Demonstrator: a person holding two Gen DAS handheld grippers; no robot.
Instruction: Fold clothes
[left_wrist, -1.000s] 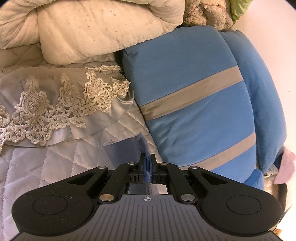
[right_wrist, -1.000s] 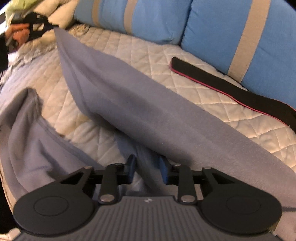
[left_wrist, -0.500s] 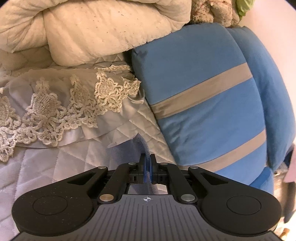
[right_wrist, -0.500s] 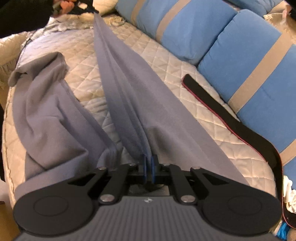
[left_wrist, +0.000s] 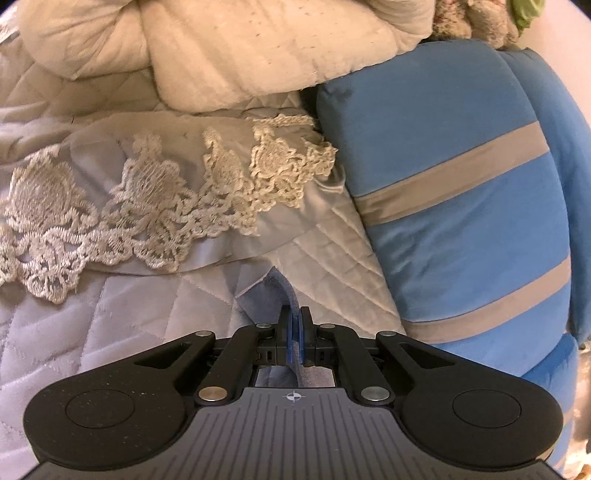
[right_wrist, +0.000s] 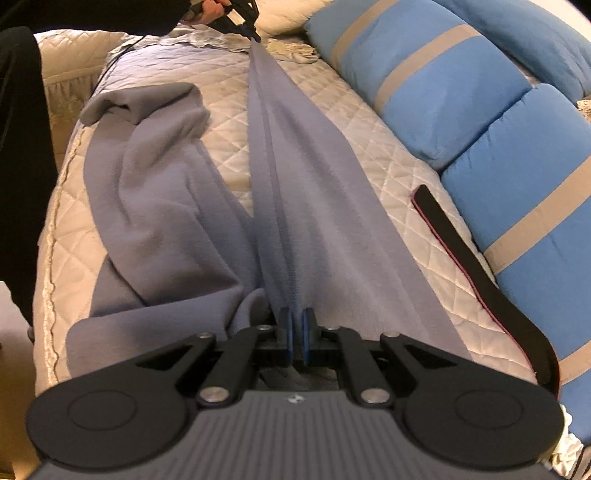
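A grey-blue fleece garment (right_wrist: 310, 192) lies stretched along the quilted bed (right_wrist: 369, 122). My right gripper (right_wrist: 296, 325) is shut on its near end. At the far end my left gripper (right_wrist: 255, 35), held by a hand in a black sleeve, pinches the other end, so one edge runs taut between the two. The rest of the garment (right_wrist: 147, 206) sags in folds on the left of the bed. In the left wrist view my left gripper (left_wrist: 294, 325) is shut on a corner of the same cloth (left_wrist: 269, 295) just above the quilt.
Blue cushions with grey stripes (right_wrist: 443, 85) line the right side of the bed, also (left_wrist: 461, 206). A black strap with a red edge (right_wrist: 476, 273) lies beside them. Lace-trimmed bedding (left_wrist: 155, 192) and a cream duvet (left_wrist: 240, 48) sit at the head. The bed's left edge (right_wrist: 51, 236) drops off.
My right gripper closed on the garment's near end, rolled, and pulled back, drawing the edge taut. The left gripper kept its grip and tilted slightly.
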